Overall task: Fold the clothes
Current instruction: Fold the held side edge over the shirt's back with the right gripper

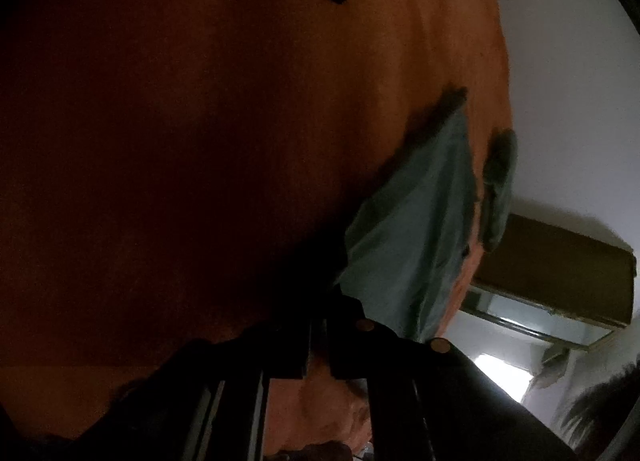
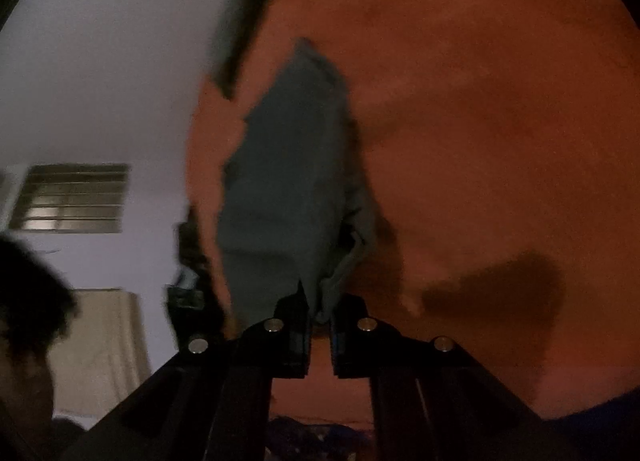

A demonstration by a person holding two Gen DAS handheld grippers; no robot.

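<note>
Right tool point(image 2: 320, 335): jaws nearly together, pinching a bunched corner of the teal cloth point(image 2: 288, 181); the fabric tapers down into the narrow gap between the pads.
Left tool point(image 1: 318, 349): jaws drawn close, only a thin slit between them; its tips sit in deep shadow at the cloth's point(image 1: 412, 229) lower edge, so whether fabric is pinched there cannot be made out.
Cloth: teal garment lying spread on the orange surface point(image 2: 480, 121), stretching away from the right tool; in the left wrist view it lies up and to the right of the tool, close to the surface's edge.
Surface: orange-brown, softly wrinkled; whether it is a bed or a covered table cannot be told. Much of it is dark in the left wrist view.
Dark strip point(image 2: 248, 21): long dark item at the surface's far edge, beyond the cloth, apart from it.
Shadow point(image 2: 500, 293): dark patch on the surface to the right of the right tool.
Person: dark hair point(image 2: 28, 293) at the lower left of the right wrist view.
Background: pale wall point(image 2: 100, 81) with a slatted vent point(image 2: 72, 197).
</note>
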